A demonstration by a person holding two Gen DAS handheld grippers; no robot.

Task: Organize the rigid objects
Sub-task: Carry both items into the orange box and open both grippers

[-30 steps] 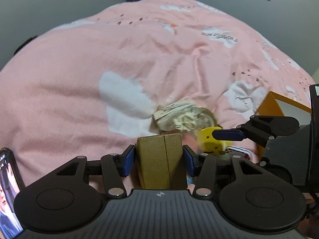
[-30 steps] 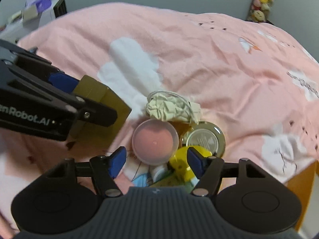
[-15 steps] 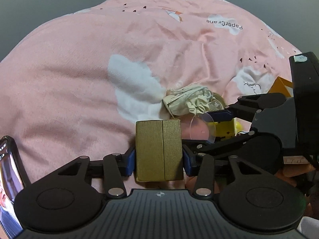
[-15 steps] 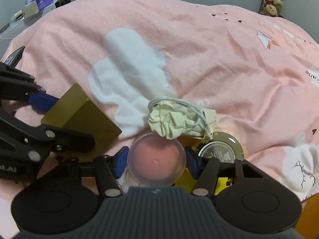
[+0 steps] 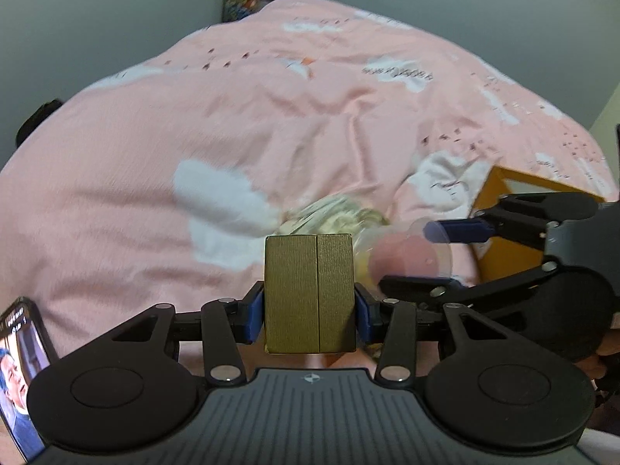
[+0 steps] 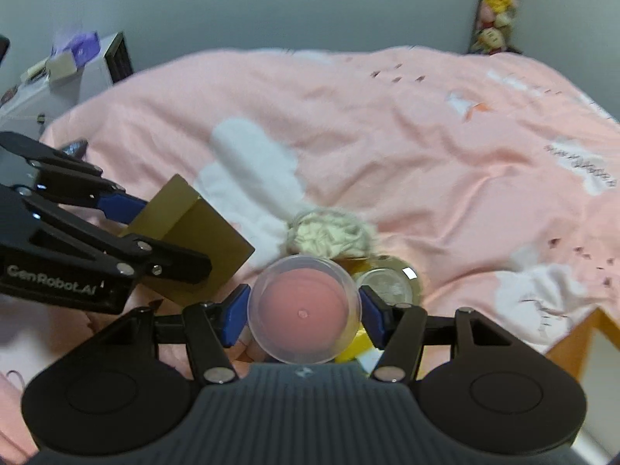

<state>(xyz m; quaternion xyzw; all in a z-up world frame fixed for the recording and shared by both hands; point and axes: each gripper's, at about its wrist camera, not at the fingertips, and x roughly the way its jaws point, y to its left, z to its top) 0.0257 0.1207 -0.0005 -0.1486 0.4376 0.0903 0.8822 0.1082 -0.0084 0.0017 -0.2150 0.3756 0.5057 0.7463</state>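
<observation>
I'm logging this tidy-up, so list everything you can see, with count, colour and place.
gold box: one, gold, clamped in the left gripper.
clear cup: one, transparent, clamped in the right gripper.
cloth pouch: one, cream, crumpled on the bedspread beyond the cup.
round tin: one, silver lid, right of the cup.
yellow item: one, yellow, mostly hidden under the cup.
bedspread: one, pink with white clouds.
phone: one, lit screen, left wrist view's left edge.
plush toys: several, by the wall.
left gripper: one, black, blue pads.
right gripper: one, black, blue pads.

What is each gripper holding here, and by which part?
Left gripper clamps the gold box by its side faces; right gripper grips the clear cup across its wall.
</observation>
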